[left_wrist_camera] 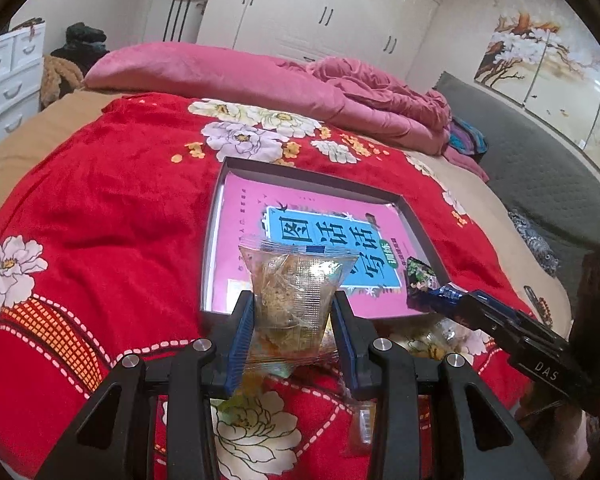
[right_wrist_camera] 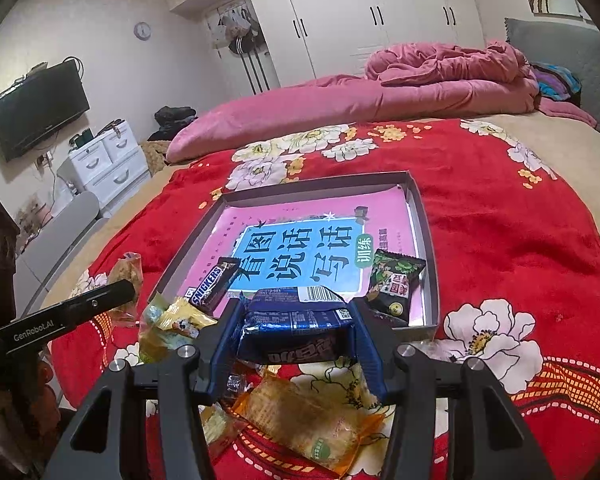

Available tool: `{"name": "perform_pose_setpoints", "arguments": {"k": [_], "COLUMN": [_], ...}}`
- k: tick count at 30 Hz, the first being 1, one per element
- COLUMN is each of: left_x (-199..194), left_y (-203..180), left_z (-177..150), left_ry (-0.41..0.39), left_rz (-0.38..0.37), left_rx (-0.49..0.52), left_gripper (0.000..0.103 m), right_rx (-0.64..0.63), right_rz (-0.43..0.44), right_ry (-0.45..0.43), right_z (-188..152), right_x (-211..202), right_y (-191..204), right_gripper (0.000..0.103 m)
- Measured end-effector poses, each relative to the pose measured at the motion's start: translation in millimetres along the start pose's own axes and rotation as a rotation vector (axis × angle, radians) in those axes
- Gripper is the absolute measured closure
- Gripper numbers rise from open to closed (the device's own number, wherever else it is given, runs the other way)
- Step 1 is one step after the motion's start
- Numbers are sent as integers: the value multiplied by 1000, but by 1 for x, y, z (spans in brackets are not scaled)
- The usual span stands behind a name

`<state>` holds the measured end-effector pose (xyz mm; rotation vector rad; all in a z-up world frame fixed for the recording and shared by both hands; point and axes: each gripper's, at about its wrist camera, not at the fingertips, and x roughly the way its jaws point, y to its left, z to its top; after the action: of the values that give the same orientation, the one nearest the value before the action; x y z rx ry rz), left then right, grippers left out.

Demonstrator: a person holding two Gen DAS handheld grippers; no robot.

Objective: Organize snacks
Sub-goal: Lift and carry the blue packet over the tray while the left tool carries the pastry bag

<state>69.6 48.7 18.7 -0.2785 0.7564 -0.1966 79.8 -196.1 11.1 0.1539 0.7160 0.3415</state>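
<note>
At the bottom centre of the left wrist view, the left gripper (left_wrist_camera: pixel 294 320) has its jaws pinched on a clear snack packet (left_wrist_camera: pixel 296 280) holding pale crumbly pieces; the packet stands upright between the blue pads, just in front of the near edge of a shallow box (left_wrist_camera: pixel 216 216). In the lower right of that view, the right gripper (left_wrist_camera: pixel 452 300) reaches in, with a blue wrapper at its tip.

At the bottom centre of the right wrist view, the right gripper (right_wrist_camera: pixel 296 320) has its jaws pressed onto a blue foil snack pack (right_wrist_camera: pixel 296 324), held lengthwise at the box's near rim. Below it, loose snacks lie on a red flowered blanket (right_wrist_camera: pixel 520 240): an orange packet (right_wrist_camera: pixel 312 428) lower centre and a yellow packet (right_wrist_camera: pixel 172 324) to the left.

Past the fingers, the box (right_wrist_camera: pixel 428 236) holds a pink and blue book (right_wrist_camera: pixel 300 252) lying flat. A Snickers bar (right_wrist_camera: pixel 212 286) leans over the box's near left edge, and a dark green packet (right_wrist_camera: pixel 394 284) rests in its near right corner.

In the upper part of the frame lie a rumpled pink quilt (right_wrist_camera: pixel 380 92) and white wardrobes (right_wrist_camera: pixel 360 12); at upper left hangs a television (right_wrist_camera: pixel 40 108).
</note>
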Motion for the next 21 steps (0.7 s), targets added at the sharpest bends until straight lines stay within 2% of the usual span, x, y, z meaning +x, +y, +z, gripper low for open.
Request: {"name": "perform_pose_setpoints", "arguments": {"k": [21], "left_x": [18], "left_y": [8], "left_z": [18], "left_ry": [-35], "left_rz": [26], "left_rx": [-15], "left_gripper": [64], "right_rx": [12], "right_rz": [-17], "right_ry": [-16], "right_z": [9], "right_x": [13], "right_y": [-3], "right_gripper": [50]}}
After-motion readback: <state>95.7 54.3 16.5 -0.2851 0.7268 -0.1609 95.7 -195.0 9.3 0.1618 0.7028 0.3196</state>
